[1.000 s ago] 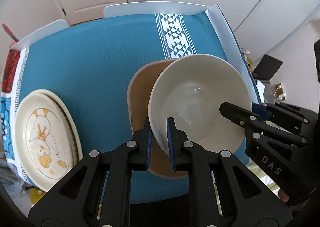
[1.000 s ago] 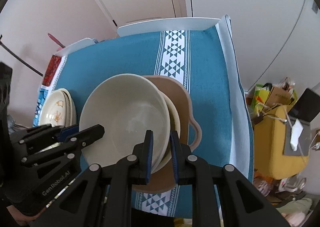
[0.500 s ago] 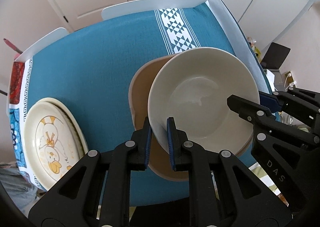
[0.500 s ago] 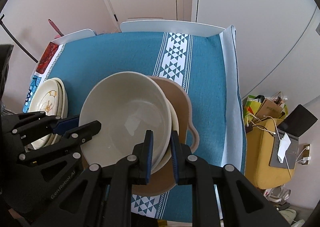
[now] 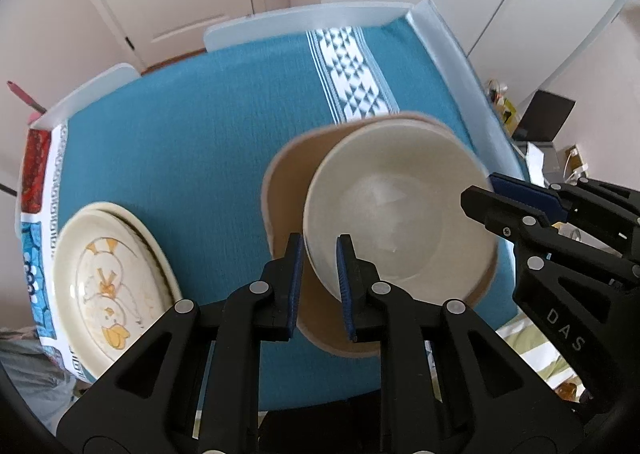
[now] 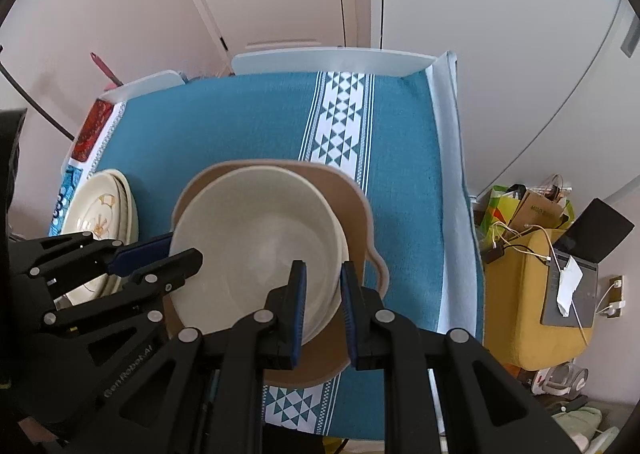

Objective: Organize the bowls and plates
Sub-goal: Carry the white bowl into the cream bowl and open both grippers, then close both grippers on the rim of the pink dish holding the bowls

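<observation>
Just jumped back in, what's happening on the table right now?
A person with a gripper in each hand has both on the cream bowl. The left gripper and right gripper each straddle its rim on opposite sides, over the tan plate on the teal tablecloth. The left fingers have just eased open slightly. The duck-pattern plates sit stacked aside.

The cream bowl (image 5: 400,206) looks like glazed ceramic, smooth with a soft sheen; the tan dish (image 6: 352,198) under it looks matt; the duck plates (image 5: 108,286) are glossy glazed ware; the teal tablecloth (image 5: 192,142) is woven, matt cloth; both grippers look like hard black plastic with metal rivets.
</observation>
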A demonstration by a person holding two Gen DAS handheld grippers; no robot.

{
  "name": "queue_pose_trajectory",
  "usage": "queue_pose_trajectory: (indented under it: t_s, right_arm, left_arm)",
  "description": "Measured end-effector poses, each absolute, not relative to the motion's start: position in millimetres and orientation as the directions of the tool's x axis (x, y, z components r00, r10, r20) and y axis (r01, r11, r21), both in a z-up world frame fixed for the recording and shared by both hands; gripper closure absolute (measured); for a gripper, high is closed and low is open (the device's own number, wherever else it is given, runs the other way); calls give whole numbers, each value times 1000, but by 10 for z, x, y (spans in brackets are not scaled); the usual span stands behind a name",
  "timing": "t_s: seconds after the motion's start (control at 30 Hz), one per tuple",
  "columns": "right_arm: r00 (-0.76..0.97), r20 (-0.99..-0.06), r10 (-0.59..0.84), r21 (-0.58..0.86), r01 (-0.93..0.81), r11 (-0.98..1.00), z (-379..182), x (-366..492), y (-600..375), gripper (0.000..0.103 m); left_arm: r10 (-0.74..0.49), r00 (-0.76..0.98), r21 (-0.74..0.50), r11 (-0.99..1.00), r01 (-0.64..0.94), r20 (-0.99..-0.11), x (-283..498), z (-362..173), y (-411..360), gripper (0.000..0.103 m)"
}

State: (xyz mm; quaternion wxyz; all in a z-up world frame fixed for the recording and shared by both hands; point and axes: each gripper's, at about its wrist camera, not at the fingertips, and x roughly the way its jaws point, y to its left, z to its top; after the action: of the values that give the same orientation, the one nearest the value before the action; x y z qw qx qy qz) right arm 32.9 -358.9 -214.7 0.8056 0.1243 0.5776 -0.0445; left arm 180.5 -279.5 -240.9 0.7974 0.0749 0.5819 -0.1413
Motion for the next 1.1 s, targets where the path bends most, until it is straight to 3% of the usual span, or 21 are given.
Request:
queue_pose_trajectory:
  t_s: [0.17,0.2,0.27,0.3,0.33,0.4,0.53,0.67,1.1]
  right_arm:
    - [442,-894,69,184,222,957,-1690,253,-3693,87]
    - [475,-878,63,189,221,957,-1565,233,-3715,87]
    - [551,-834,39,193,225,955,-1298,168,-3765,86]
    - [584,-811,27,193,224,955,-1189,145,-3780,73]
    - [609,-793,21,195,221,955,-1109,126,-3796,41]
    - [665,-746,3,196,215,957,-950,71,-3826,0]
    - [724,-685,-74,121,214,969,-828,-67,-3806,0]
    - [567,-816,-112,39,248,968,-1077,-98,-3809,0]
    - [241,-970,-40,-2,154,988,-2192,-39,-3873,0]
  left_arm:
    - [-170,421,-41,954,298,-891,1817,-1829,-2644,88]
    - [-176,451,-42,955,293,-875,1814,-1710,-2602,84]
    - [-172,526,-23,961,277,-833,1801,-1457,-2509,49]
    - [-156,581,-1,966,258,-799,1780,-1307,-2450,7]
    - [-150,632,10,970,242,-761,1737,-1198,-2395,0]
    - [-154,706,21,972,233,-691,1655,-1028,-2302,0]
    - [-129,709,70,967,245,-693,1588,-942,-2195,0]
    - [-126,649,84,956,282,-751,1482,-1124,-2096,0]
    - [-108,346,50,907,419,-932,1450,-2292,-2197,1]
